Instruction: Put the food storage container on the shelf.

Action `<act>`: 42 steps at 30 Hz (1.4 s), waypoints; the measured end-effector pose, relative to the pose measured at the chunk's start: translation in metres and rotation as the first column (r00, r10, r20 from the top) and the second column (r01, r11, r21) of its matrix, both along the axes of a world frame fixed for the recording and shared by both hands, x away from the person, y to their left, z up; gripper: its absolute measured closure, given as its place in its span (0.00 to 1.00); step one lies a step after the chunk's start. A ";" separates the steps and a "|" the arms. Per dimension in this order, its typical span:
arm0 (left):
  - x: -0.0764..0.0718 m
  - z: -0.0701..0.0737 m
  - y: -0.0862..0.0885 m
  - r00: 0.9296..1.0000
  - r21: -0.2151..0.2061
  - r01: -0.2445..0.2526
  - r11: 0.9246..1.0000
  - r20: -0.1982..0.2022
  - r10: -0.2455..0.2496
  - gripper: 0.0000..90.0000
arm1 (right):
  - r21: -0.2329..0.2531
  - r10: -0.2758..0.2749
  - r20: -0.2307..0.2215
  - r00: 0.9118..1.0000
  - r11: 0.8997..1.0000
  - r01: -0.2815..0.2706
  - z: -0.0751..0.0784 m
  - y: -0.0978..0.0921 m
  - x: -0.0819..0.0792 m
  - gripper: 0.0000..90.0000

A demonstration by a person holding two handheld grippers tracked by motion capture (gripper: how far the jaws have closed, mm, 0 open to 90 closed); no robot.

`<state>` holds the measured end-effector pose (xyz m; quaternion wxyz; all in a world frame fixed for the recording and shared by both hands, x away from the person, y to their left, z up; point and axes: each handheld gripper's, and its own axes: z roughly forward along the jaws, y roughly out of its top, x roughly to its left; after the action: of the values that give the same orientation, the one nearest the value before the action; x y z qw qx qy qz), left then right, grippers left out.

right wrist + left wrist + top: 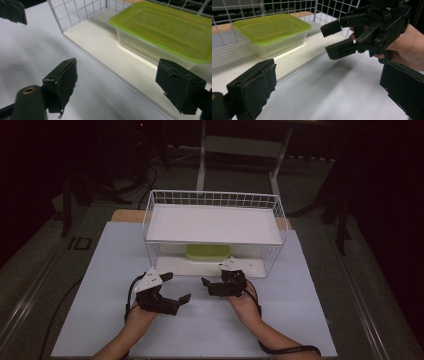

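In the high view, a clear container with a green lid [208,252] is sitting at centre frame, on the lower shelf of a white wire rack [214,199] standing on the table [100,285]. Both hands are hovering just below the rack's open front. The left gripper [178,287], lower left of centre, is gaping with nothing between its jaws. The right gripper [206,286], beside it, is likewise spread and holding nothing.

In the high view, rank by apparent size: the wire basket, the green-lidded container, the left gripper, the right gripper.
1. wire basket
2. left gripper and right gripper: look alike, unranked
3. green-lidded container, partly hidden under the basket's shelf, so unsure
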<state>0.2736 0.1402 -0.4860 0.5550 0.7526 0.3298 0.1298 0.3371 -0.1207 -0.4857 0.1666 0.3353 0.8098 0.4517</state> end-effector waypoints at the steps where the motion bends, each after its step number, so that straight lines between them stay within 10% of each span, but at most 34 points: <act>1: 0.000 0.000 0.000 1.000 0.001 0.002 1.000 -0.001 -0.002 0.01 | 0.006 -0.004 0.013 1.000 1.000 0.003 0.002 -0.002 -0.002 0.19; 6: -0.003 0.000 0.002 1.000 -0.015 0.012 1.000 -0.012 -0.012 0.01 | 0.058 0.009 0.026 1.000 0.998 -0.011 0.009 -0.015 -0.008 0.17; 42: -0.046 -0.004 0.029 0.995 -0.027 0.077 0.997 -0.057 -0.078 0.01 | 0.027 0.061 0.004 0.998 0.998 -0.061 0.013 -0.087 -0.069 0.17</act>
<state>0.2280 0.1696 -0.4901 0.5591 0.7613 0.3179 0.0823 0.2679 -0.2077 -0.4724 0.1494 0.3119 0.8134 0.4678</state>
